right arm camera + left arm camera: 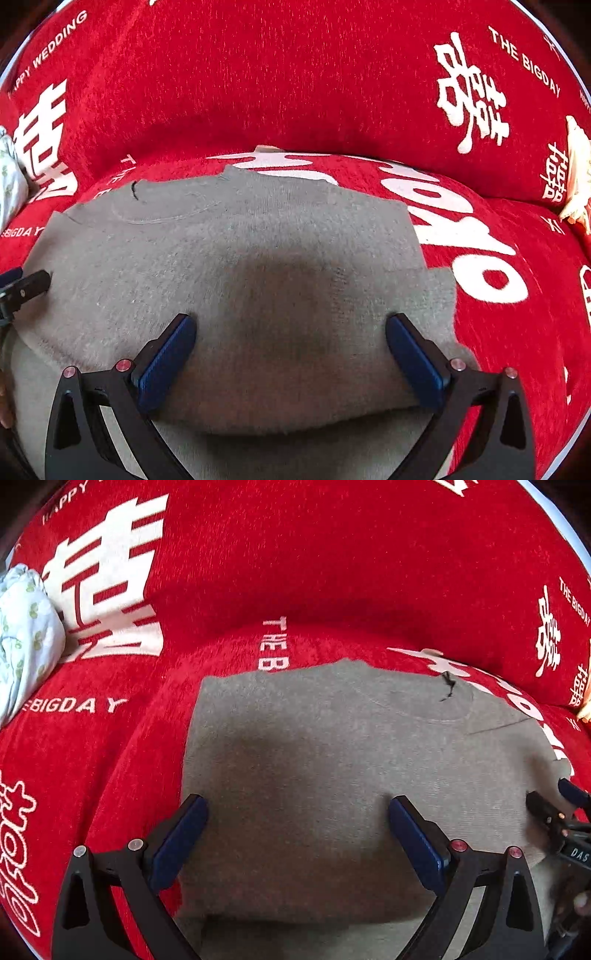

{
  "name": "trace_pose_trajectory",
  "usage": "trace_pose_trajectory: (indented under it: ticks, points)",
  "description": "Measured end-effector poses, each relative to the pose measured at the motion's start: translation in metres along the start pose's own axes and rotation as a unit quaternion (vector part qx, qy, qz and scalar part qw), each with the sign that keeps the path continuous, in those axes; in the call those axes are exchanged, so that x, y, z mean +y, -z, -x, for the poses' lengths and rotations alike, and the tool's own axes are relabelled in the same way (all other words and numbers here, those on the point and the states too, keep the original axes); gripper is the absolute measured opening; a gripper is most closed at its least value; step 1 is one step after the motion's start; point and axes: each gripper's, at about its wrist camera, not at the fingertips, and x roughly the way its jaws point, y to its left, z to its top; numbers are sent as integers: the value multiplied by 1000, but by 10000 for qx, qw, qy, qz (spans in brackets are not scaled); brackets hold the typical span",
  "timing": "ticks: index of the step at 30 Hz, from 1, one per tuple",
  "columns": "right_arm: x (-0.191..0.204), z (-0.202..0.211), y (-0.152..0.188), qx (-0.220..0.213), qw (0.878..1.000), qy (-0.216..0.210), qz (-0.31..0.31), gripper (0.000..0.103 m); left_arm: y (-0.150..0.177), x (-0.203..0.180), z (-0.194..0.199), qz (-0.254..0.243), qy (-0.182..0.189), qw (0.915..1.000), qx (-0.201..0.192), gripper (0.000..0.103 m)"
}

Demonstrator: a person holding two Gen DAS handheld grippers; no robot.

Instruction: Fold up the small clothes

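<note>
Grey knit top, partly folded on red sofa cover; left gripper and right gripper both released above its near fold; next, likely pinch that edge.

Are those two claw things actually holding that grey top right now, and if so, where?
No. Both the left gripper and the right gripper are wide open above the grey top, with nothing between their fingers.
</note>
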Motion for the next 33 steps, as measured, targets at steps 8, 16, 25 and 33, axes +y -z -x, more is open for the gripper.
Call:
trace_pose_trajectory:
  ticks: [8,16,25,33]
  points:
    - [1,-11,-11,74,10000,7,-36,103,-7,-6,11,87,354,9993,-118,99]
    - [-2,-3,-15,124,9997,-135,-158,103,-8,-37,-5,-437,413,9977,303,99]
    - [23,31,32,-338,9992,86,187,103,29,-41,39,-323,508,9982,-15,99]
    - [25,52,85,-474,9983,-125,300,103,103,-53,60,-950,116,9944,-460,103]
